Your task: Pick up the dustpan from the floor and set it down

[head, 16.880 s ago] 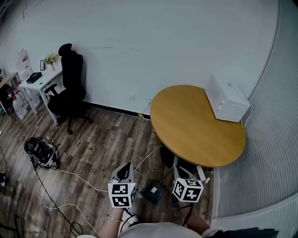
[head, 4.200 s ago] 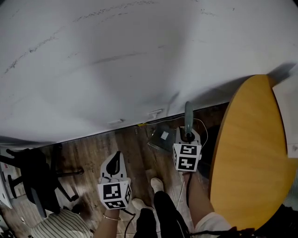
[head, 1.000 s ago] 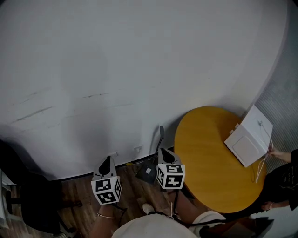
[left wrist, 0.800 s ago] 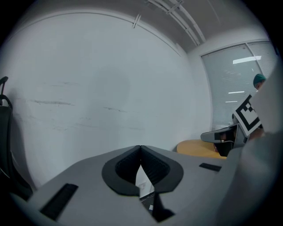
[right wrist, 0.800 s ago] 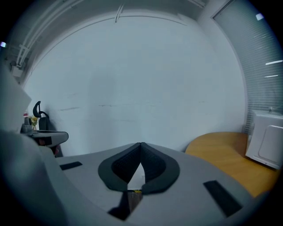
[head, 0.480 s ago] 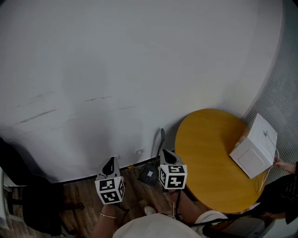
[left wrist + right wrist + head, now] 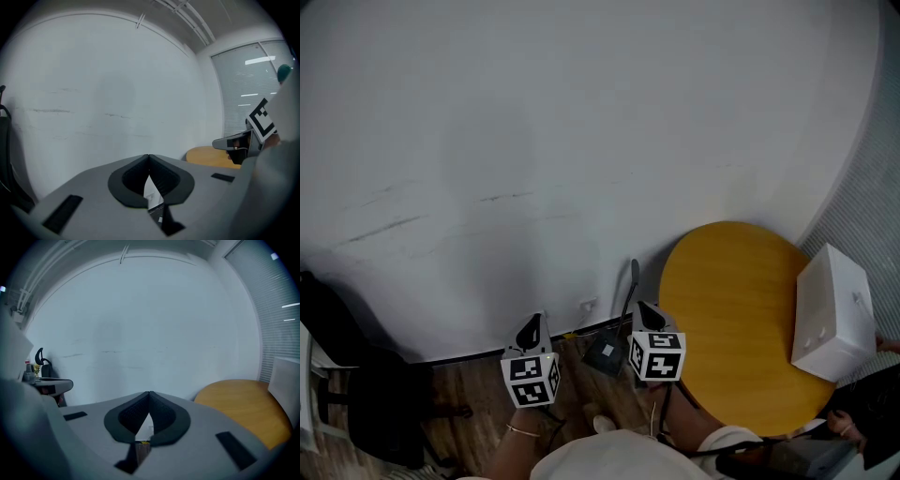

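Note:
The dark dustpan [image 7: 606, 353] stands on the wood floor against the white wall, its long handle [image 7: 631, 281] pointing up along the wall. My right gripper [image 7: 643, 309] hovers just right of the handle and apart from it, jaws shut with nothing between them. My left gripper [image 7: 532, 323] hangs further left, also shut and empty. In the left gripper view the left gripper's [image 7: 149, 157] tips meet, and the right gripper [image 7: 232, 143] shows at the right. In the right gripper view the right gripper's [image 7: 149, 393] tips touch.
A round wooden table [image 7: 727, 309] stands close on the right with a white box [image 7: 830, 314] at its far edge and a person's hand [image 7: 842, 427] nearby. A black office chair [image 7: 356, 394] is at the left. Wall sockets [image 7: 586, 305] sit low on the wall.
The white box on the table has shifted towards the right edge and turned. Both grippers and the dustpan keep their places relative to each other.

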